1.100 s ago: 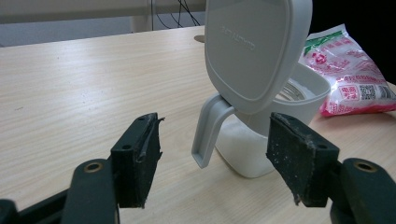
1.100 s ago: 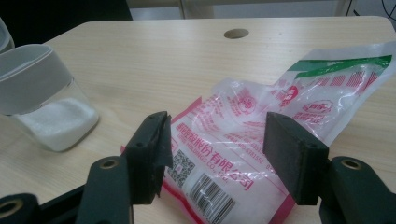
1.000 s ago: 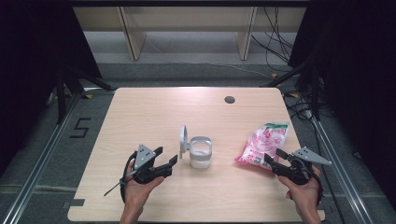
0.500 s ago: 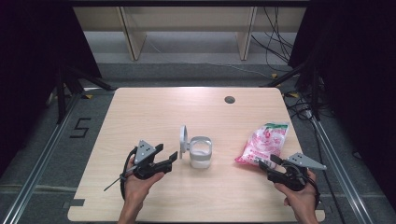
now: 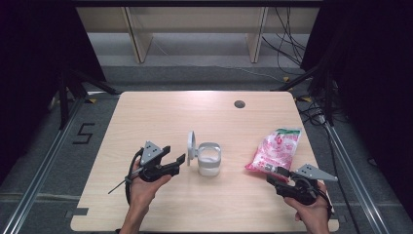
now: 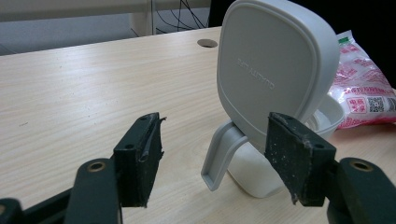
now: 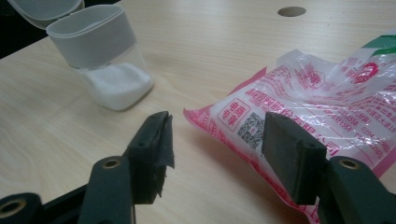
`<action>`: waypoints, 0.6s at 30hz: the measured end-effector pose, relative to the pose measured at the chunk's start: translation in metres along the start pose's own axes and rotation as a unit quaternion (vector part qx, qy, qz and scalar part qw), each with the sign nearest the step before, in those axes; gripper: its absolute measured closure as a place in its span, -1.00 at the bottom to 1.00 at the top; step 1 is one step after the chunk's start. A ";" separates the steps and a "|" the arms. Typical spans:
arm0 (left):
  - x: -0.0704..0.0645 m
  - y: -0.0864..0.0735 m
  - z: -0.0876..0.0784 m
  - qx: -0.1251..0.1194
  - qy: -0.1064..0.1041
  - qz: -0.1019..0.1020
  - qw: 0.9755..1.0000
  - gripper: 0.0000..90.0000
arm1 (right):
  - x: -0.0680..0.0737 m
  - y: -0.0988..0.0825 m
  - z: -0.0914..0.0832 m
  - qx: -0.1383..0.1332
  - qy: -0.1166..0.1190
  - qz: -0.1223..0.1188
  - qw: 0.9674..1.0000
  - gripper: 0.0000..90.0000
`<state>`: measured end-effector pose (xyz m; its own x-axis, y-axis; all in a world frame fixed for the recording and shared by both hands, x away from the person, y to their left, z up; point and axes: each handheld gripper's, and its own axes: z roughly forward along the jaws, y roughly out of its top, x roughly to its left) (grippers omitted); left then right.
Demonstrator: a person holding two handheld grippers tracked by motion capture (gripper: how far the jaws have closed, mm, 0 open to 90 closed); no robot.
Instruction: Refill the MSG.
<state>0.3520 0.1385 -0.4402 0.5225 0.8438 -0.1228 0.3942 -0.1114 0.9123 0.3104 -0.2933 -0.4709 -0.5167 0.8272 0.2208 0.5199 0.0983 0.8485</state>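
The left gripper (image 5: 176, 161) hovers low over the wooden table (image 5: 160, 112), its jaws apart and nothing between them. Just past its tips stands the white container (image 5: 209, 159), with white powder in the bottom and its hinged lid (image 5: 192, 145) flipped up on the side facing this gripper. In the left gripper view the lid (image 6: 275, 70) rises straight ahead between the two black jaws, close but untouched — the pads clamp on nothing. Compared with a second ago this hand sits in much the same spot, and its opening looks unchanged.

The right gripper (image 5: 275, 174) is the one that has shifted. A second ago its tips lay right at the near end of the pink-and-white bag (image 5: 273, 150); now they sit a little back from it, toward the person, with the bag's sealed near corner just ahead. Its jaws are likewise parted and empty. In the right gripper view the bag (image 7: 327, 107) lies flat just beyond and to the right of the jaws, its corner pointing into the gap between them without reaching the pads, and the container (image 7: 105, 65) stands farther off to the left.

Container and bag have not moved — both rest where they did, well apart from each other.
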 end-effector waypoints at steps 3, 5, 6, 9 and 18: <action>0.001 0.001 0.000 0.001 -0.001 0.000 1.000 -0.21 | -0.003 -0.001 0.003 -0.005 -0.002 -0.026 1.000 -0.05; 0.000 0.002 0.001 0.000 -0.002 0.000 1.000 -0.19 | -0.003 -0.002 0.001 0.003 0.000 -0.022 1.000 -0.05; 0.000 0.003 0.001 0.002 -0.002 0.003 1.000 -0.19 | 0.000 -0.002 0.000 0.003 0.002 -0.004 1.000 -0.05; 0.000 0.007 0.000 0.000 -0.003 0.010 1.000 -0.15 | 0.001 -0.003 0.002 -0.005 0.007 -0.017 1.000 -0.05; 0.003 0.013 -0.004 -0.009 -0.010 0.029 0.999 0.38 | 0.000 -0.006 0.004 -0.008 0.009 -0.054 0.998 -0.05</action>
<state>0.3556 0.1415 -0.4267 0.5591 0.8255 -0.0769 0.3494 -0.1505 0.9248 0.3099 -0.2916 -0.4779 -0.5812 0.8024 0.1353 0.4492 0.1777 0.8756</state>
